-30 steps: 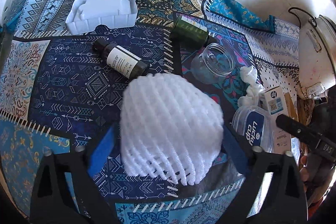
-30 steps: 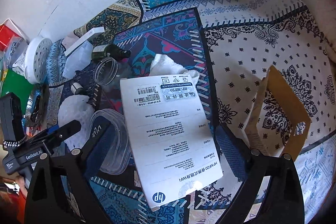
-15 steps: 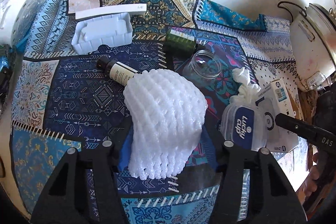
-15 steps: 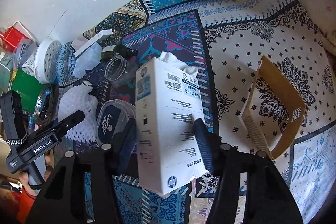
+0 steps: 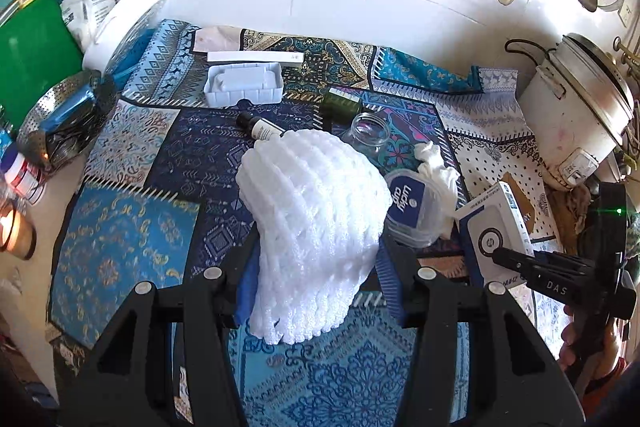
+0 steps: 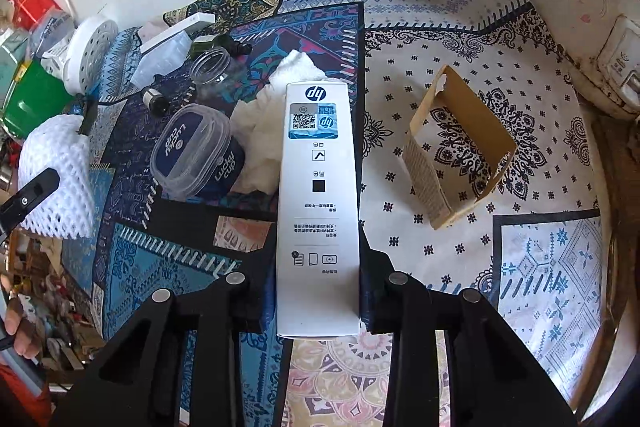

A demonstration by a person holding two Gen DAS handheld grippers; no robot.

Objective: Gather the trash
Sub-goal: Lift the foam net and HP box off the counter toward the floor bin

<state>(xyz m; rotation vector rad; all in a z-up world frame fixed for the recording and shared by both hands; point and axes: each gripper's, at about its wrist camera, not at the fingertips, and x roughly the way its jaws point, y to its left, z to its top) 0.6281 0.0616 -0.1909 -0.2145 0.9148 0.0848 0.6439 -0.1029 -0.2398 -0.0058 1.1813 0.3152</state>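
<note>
Both grippers are loaded and lifted clear of the patterned cloth (image 6: 460, 39), presumably so both pieces go to a bin in one trip. No bin shows in either view.

Left gripper (image 5: 316, 267): jaws clamped on the white foam fruit net (image 5: 312, 223), which bulges up and forward out of the blue pads (image 5: 386, 275). It's soft, so it gets pinched low near its base, and the rest flops.

Right gripper (image 6: 318, 303): jaws closed on the white HP box (image 6: 318, 195), gripped at the near end across its narrow width, long axis pointing straight ahead. A narrow grip suits the jaw span.

Still on the cloth ahead of the left tool: dark dropper bottle (image 5: 260, 127), green bottle (image 5: 340, 105), clear jar (image 5: 370, 133), white plastic tray (image 5: 244, 85). Ahead-right: crumpled tissue (image 5: 434, 167) and Lucky Cup tub (image 5: 412, 207).

View differences:
- Only the right view shows the brown cardboard sleeve (image 6: 460, 151), standing open ahead-right of the box; in the left view it's mostly hidden behind the box.
- The right view sees the net from the side, at far left.
- Only the left view shows the rice cooker (image 5: 576, 119) and the steel steamer basket (image 5: 64, 123).
</note>
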